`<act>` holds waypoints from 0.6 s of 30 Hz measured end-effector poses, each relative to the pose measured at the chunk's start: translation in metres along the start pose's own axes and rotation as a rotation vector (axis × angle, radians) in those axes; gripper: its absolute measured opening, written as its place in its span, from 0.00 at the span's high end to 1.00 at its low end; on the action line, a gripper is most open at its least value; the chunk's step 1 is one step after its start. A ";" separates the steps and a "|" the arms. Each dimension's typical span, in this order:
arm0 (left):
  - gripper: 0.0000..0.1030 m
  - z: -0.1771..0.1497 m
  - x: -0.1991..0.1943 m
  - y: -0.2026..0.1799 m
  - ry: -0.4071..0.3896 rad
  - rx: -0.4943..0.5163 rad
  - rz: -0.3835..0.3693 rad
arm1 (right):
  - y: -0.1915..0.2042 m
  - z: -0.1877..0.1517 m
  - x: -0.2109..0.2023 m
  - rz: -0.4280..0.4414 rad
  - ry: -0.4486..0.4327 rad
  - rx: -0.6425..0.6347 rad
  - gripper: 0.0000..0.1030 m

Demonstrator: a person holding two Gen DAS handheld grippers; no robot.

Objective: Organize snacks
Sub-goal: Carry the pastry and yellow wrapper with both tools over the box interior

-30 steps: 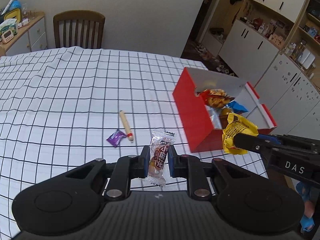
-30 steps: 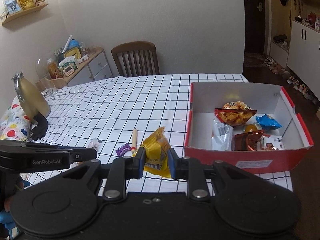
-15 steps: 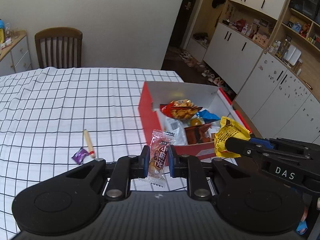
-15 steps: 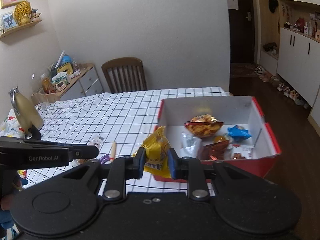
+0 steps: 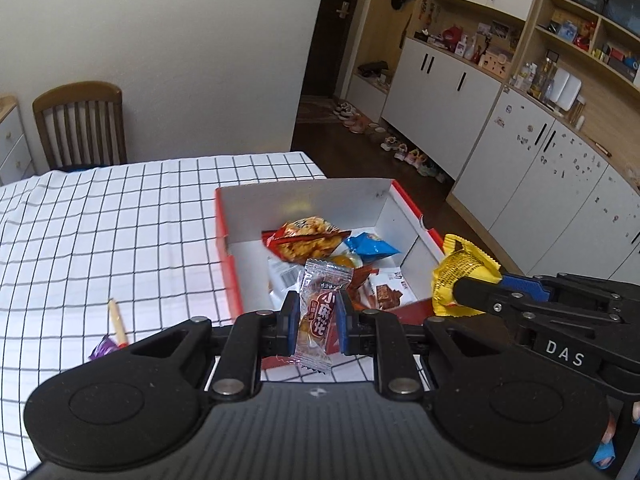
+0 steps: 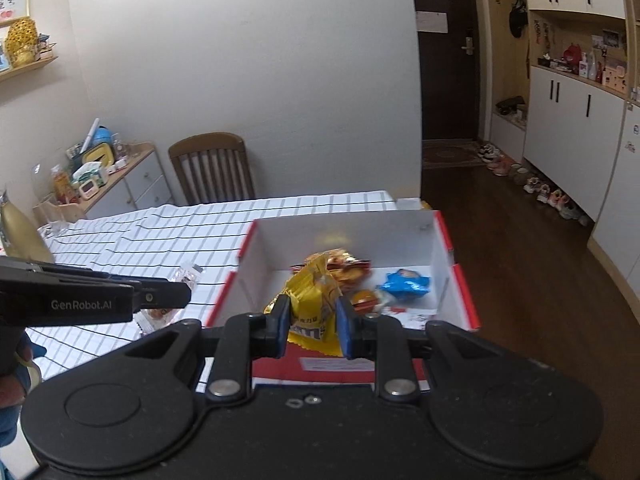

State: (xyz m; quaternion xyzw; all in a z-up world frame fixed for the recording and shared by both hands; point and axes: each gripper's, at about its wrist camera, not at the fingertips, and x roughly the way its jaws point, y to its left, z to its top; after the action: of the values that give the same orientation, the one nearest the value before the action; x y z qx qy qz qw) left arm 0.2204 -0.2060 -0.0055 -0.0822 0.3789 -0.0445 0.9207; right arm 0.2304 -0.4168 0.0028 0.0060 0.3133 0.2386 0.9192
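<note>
Above the checked table (image 5: 120,240), left fingers (image 5: 289,322) pinch a clear-wrapped snack (image 5: 320,312); right fingers (image 6: 280,324) pinch a yellow packet (image 6: 314,300).

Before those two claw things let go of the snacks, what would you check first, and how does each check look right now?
1. Left gripper holds its snack: ok, fingers shut on the clear packet.
2. Right gripper holds its snack: ok, shut on the yellow packet.
3. Red box open, with room: ok, bare floor shows at its left side.
4. Yellow packet over the box: cannot tell; the right view suggests its near edge, the left view its right rim.
5. Clear packet over the box: cannot tell, it seems near the front wall.
6. Snacks left on the table: not ok, a stick and a purple candy remain.
</note>
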 end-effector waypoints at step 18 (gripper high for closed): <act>0.82 0.042 0.091 -0.028 0.070 0.038 0.020 | -0.055 0.011 0.048 -0.063 0.052 0.015 0.78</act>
State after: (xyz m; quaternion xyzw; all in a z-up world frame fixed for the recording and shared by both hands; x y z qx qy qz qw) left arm 0.3138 -0.2415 -0.0337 -0.0591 0.4107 -0.0452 0.9087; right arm 0.2942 -0.4429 -0.0245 -0.0030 0.3390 0.2074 0.9177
